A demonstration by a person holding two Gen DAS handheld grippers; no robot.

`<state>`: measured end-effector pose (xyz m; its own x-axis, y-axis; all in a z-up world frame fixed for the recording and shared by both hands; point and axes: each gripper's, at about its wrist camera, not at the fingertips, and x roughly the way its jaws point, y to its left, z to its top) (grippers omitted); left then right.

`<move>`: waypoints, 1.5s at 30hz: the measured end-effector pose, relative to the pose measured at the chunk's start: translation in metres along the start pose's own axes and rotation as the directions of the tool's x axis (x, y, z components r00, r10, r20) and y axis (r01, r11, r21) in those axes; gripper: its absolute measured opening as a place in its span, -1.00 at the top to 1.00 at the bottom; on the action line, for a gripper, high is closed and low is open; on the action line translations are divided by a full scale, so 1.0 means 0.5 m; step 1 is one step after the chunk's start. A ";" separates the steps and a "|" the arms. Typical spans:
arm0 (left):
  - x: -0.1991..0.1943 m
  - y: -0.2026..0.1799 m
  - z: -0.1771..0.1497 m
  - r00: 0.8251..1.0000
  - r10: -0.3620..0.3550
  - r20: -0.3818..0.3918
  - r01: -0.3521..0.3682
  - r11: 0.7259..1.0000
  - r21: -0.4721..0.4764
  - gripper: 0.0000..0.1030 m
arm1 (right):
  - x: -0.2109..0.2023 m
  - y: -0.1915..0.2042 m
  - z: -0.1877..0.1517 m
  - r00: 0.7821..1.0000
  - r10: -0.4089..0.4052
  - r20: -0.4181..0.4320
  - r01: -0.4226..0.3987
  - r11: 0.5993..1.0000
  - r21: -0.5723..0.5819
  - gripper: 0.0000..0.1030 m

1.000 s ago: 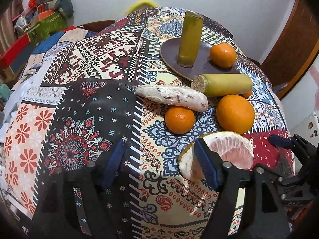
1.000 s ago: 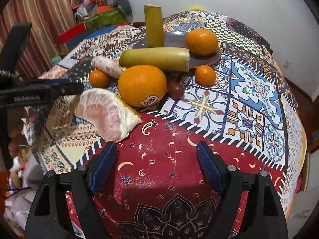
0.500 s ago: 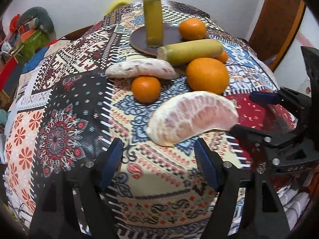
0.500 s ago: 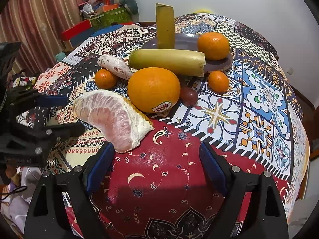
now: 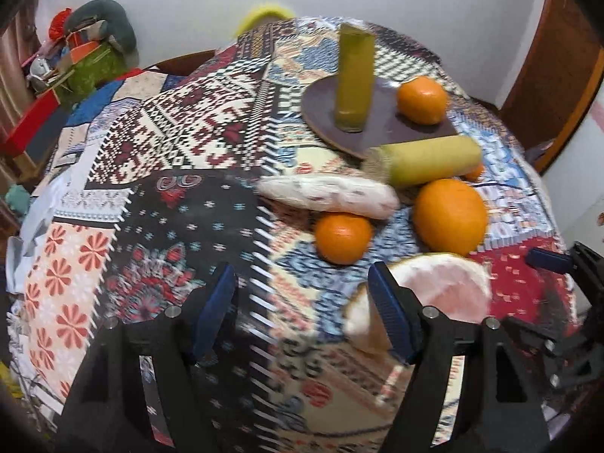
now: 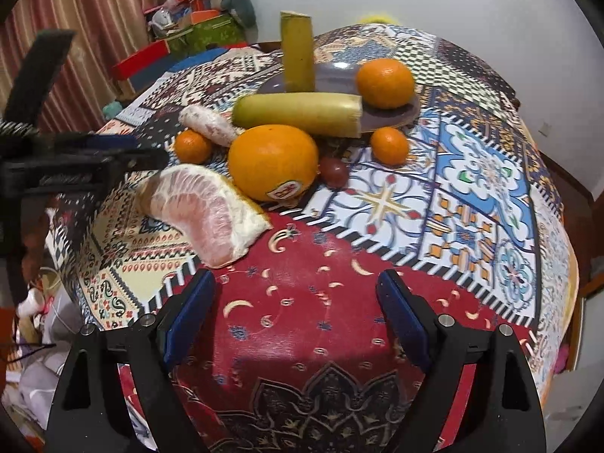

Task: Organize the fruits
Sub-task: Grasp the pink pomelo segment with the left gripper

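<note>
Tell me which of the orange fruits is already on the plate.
The mandarin at the far right of the dark plate, beside the upright green stalk piece. The large orange and two smaller mandarins lie on the tablecloth.

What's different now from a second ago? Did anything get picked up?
Nothing got picked up. Only the left gripper moved: it swung toward the peeled pomelo wedge half a second ago, then back, so the wedge is beside its right finger again. Both it and the right gripper are open and empty. The fruits and the plate stayed put.
</note>
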<state>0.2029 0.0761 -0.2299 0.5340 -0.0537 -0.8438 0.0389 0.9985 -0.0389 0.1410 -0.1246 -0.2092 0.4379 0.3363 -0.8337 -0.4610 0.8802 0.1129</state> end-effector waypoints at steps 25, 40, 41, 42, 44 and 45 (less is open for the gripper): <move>-0.040 -0.078 -0.095 0.995 -0.051 -0.086 0.061 0.992 0.112 -0.38 | -0.007 -0.039 0.009 0.999 -0.002 0.043 -0.002 0.995 0.096 -0.66; -0.045 -0.188 -0.057 0.989 -0.132 -0.069 0.143 0.970 0.195 -0.38 | -0.093 -0.100 -0.007 0.991 -0.009 0.133 -0.017 0.981 0.194 -0.68; -0.033 -0.201 -0.059 0.988 -0.129 -0.083 0.145 0.966 0.215 -0.38 | -0.094 -0.103 -0.008 0.991 -0.012 0.133 -0.014 0.980 0.198 -0.68; -0.020 -0.213 -0.061 0.988 -0.121 -0.094 0.140 0.963 0.230 -0.38 | -0.094 -0.105 -0.010 0.991 -0.013 0.131 -0.013 0.979 0.201 -0.68; -0.003 -0.222 -0.062 0.989 -0.115 -0.094 0.134 0.962 0.237 -0.38 | -0.097 -0.109 -0.014 0.992 -0.012 0.128 -0.015 0.978 0.207 -0.68; 0.002 -0.222 -0.060 0.989 -0.122 -0.084 0.139 0.963 0.232 -0.38 | -0.098 -0.110 -0.015 0.992 -0.011 0.128 -0.016 0.978 0.209 -0.68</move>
<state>0.1739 -0.0346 -0.2426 0.4521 -0.1743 -0.8748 0.3077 0.9510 -0.0305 0.1390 -0.1920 -0.1788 0.5380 0.3665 -0.7591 -0.2960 0.9253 0.2370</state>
